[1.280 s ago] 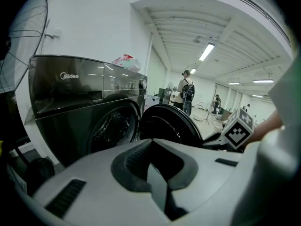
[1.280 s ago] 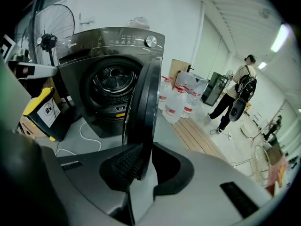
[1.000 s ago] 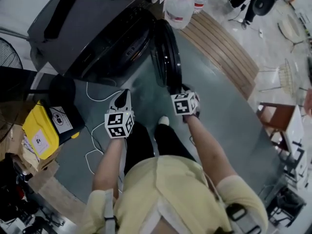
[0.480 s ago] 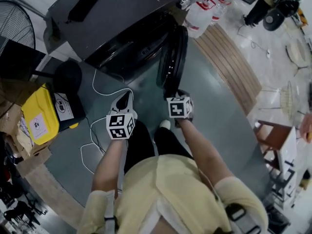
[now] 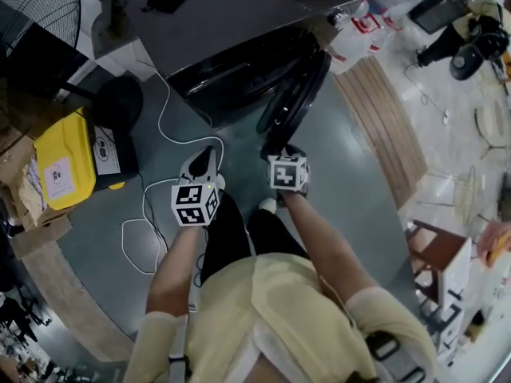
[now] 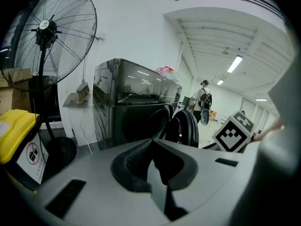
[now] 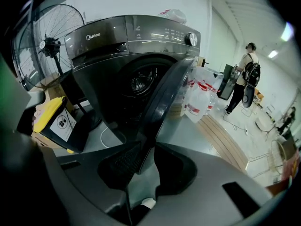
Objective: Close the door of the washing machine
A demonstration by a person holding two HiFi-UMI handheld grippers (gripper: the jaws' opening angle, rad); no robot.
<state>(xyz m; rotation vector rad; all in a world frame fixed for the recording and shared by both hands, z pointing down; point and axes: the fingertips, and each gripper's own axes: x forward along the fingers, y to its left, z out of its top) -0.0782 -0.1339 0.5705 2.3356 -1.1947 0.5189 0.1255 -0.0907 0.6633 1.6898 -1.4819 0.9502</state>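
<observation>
A dark grey front-loading washing machine stands at the top of the head view, its round door swung partly out to the right. My right gripper is at the door's near edge. In the right gripper view the door edge runs down between the opening jaws of the right gripper, with floor visible in the gap. My left gripper hangs to the left of the door, apart from it, shut on nothing. The left gripper view shows the machine and door ahead of the left gripper.
A yellow box and a standing fan are left of the machine, with a white cable trailing over the floor. Water bottles and a wooden strip lie to the right. A person stands far behind.
The door has swung from standing straight out to slanting in toward the machine's front. Both grippers have moved along with it, the right one staying at the door's edge.
</observation>
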